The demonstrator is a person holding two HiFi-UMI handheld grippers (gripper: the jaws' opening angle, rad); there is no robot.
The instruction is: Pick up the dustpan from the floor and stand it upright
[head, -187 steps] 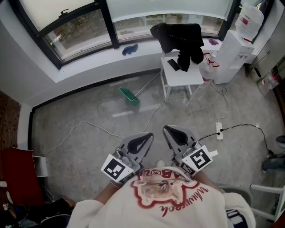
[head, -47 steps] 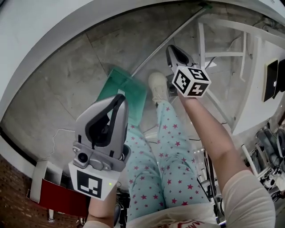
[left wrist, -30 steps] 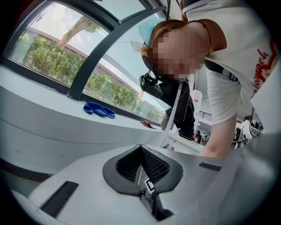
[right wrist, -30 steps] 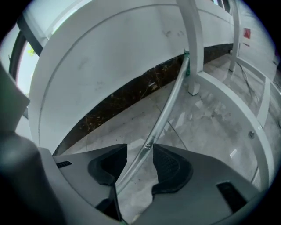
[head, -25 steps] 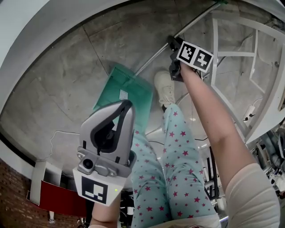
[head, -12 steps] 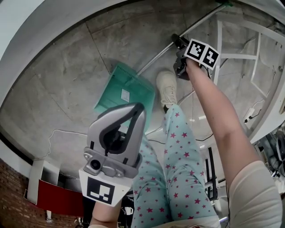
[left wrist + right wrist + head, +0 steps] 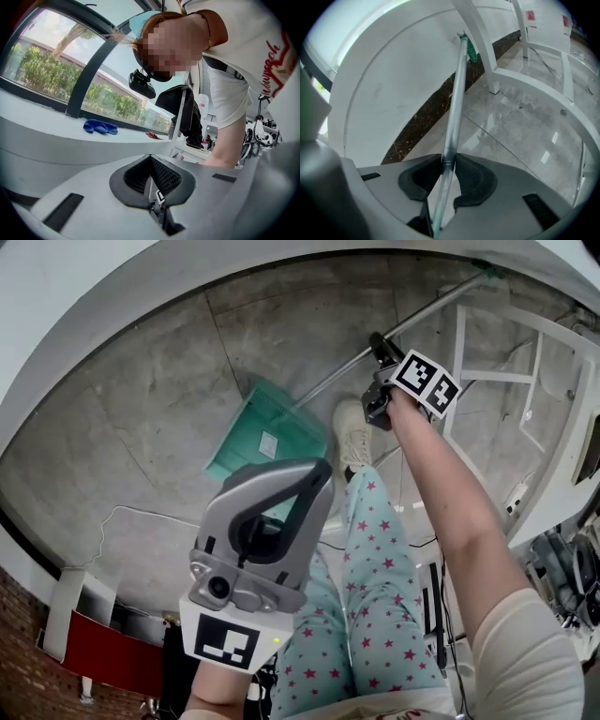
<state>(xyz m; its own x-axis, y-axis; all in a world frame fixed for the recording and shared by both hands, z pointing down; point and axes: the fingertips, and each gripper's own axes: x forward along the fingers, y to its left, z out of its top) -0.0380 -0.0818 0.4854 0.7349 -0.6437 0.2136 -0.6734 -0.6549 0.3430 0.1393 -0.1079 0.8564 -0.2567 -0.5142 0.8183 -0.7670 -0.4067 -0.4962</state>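
The green dustpan [image 7: 267, 439] lies tilted on the grey floor, and its long metal handle [image 7: 337, 371] runs up and to the right. My right gripper [image 7: 377, 341] is on that handle partway along. In the right gripper view the jaws are closing, and both pads of the right gripper [image 7: 448, 161] press the metal handle [image 7: 457, 93], which ends in a green tip [image 7: 469, 49]. My left gripper [image 7: 314, 474] hovers low in the head view, in front of the pan. The left gripper [image 7: 150, 161] is shut, its pads meeting with nothing between them.
A white table frame [image 7: 487, 381] stands right of the handle. The person's shoe [image 7: 354, 432] and star-patterned legs are beside the pan. A thin cable [image 7: 141, 517] crosses the floor at left. A curved white wall rings the floor. A blue cloth [image 7: 99, 126] lies on the window sill.
The right gripper has closed onto the handle and lifted it a little, and the pan has tipped and shifted right. The left gripper has risen and drifted right in the head view.
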